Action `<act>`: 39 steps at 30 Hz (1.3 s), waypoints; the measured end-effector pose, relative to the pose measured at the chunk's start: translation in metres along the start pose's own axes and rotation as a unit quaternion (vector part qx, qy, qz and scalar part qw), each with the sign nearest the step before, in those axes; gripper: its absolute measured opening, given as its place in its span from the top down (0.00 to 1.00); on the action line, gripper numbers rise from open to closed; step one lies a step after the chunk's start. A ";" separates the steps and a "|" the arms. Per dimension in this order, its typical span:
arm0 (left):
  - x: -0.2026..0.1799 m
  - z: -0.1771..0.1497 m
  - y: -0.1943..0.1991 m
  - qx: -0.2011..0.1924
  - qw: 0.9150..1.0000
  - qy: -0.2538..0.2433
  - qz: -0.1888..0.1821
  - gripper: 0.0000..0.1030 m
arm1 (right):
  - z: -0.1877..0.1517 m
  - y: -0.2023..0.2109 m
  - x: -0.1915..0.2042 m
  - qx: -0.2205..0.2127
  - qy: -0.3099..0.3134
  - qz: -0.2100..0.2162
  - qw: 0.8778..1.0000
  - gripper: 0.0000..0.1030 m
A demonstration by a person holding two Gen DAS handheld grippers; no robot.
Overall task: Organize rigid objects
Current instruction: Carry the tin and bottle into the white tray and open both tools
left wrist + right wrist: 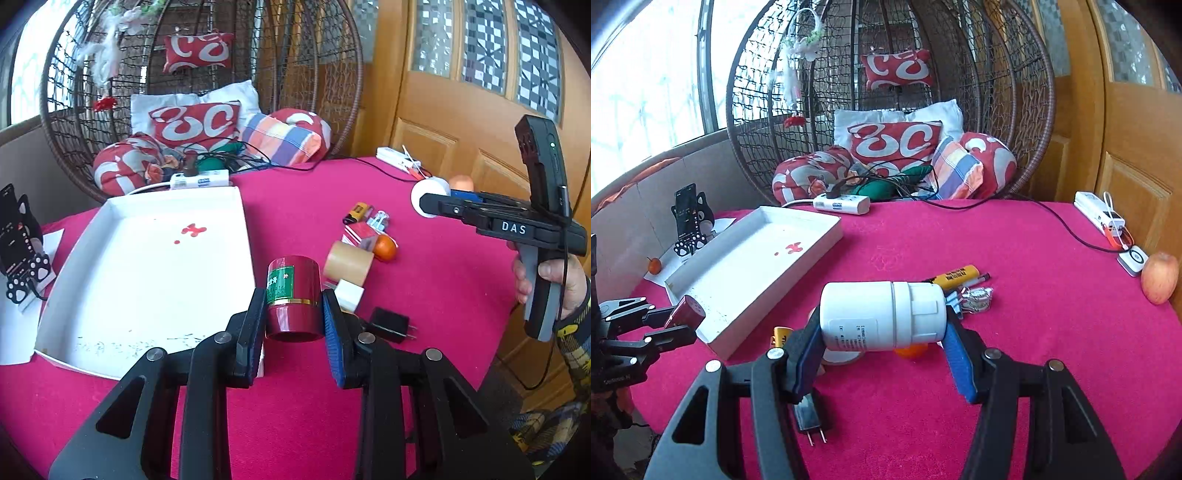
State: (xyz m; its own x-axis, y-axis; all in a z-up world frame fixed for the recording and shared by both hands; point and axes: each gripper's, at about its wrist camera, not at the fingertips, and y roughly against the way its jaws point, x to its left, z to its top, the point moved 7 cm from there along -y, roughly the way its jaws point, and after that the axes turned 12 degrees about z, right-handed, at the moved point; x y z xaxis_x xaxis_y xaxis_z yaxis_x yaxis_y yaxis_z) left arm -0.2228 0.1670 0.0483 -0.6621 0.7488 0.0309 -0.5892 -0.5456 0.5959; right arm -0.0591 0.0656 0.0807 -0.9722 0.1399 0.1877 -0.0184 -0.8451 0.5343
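1. The left gripper (293,325) is clenched on a red canister (293,299), held upright between its pads, with the white tray (147,280) to its left.
2. The right gripper (882,345) grasps a white bottle (882,319) that lies sideways between its pads, above the red tablecloth (1015,332).

a home sunroom: a wicker egg chair (890,99) piled with cushions at twelve o'clock, wooden door (461,122) at two o'clock.
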 end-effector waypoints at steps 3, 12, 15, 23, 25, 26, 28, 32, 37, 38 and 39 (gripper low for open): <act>0.023 0.013 0.005 -0.015 1.000 0.019 0.018 0.72 | 0.015 -0.002 0.017 -0.005 0.020 0.006 1.000 0.42; 0.127 0.027 -0.021 0.011 0.988 0.131 0.086 0.72 | 0.055 -0.039 0.085 0.015 0.094 0.035 0.995 0.42; 0.155 0.017 -0.034 0.026 0.981 0.160 0.110 0.72 | 0.049 -0.064 0.105 0.043 0.111 0.044 0.992 0.42; 0.176 -0.004 -0.067 0.066 0.970 0.190 0.137 0.72 | 0.026 -0.146 0.149 0.118 0.096 0.079 0.985 0.42; 0.177 -0.006 -0.071 0.070 0.969 0.190 0.144 0.72 | 0.020 -0.161 0.154 0.127 0.095 0.074 0.984 0.42; 0.177 -0.008 -0.072 0.071 0.968 0.188 0.149 0.72 | 0.016 -0.169 0.155 0.133 0.092 0.074 0.984 0.42; 0.178 -0.010 -0.073 0.073 0.967 0.186 0.159 0.72 | 0.010 -0.181 0.156 0.140 0.084 0.073 0.984 0.42; 0.185 -0.010 -0.074 0.070 0.964 0.198 0.166 0.69 | 0.005 -0.188 0.156 0.135 0.079 0.079 0.984 0.42; 0.191 -0.011 -0.068 0.056 0.957 0.222 0.176 0.04 | 0.014 -0.174 0.152 0.099 0.043 0.108 0.988 0.11; 0.191 -0.010 -0.064 0.050 0.956 0.225 0.184 0.00 | 0.018 -0.168 0.151 0.083 0.037 0.116 0.989 0.03; 0.192 -0.010 -0.059 0.045 0.953 0.231 0.193 0.00 | 0.021 -0.160 0.150 0.068 0.033 0.120 0.990 0.00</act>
State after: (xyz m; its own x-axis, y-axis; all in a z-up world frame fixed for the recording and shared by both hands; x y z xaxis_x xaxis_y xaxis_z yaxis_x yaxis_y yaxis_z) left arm -0.3196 0.3397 0.0109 -0.9665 0.2433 -0.0822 -0.2331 -0.6964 0.6788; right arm -0.1974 0.2326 0.0413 -0.9580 -0.0954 0.2704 0.2428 -0.7716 0.5880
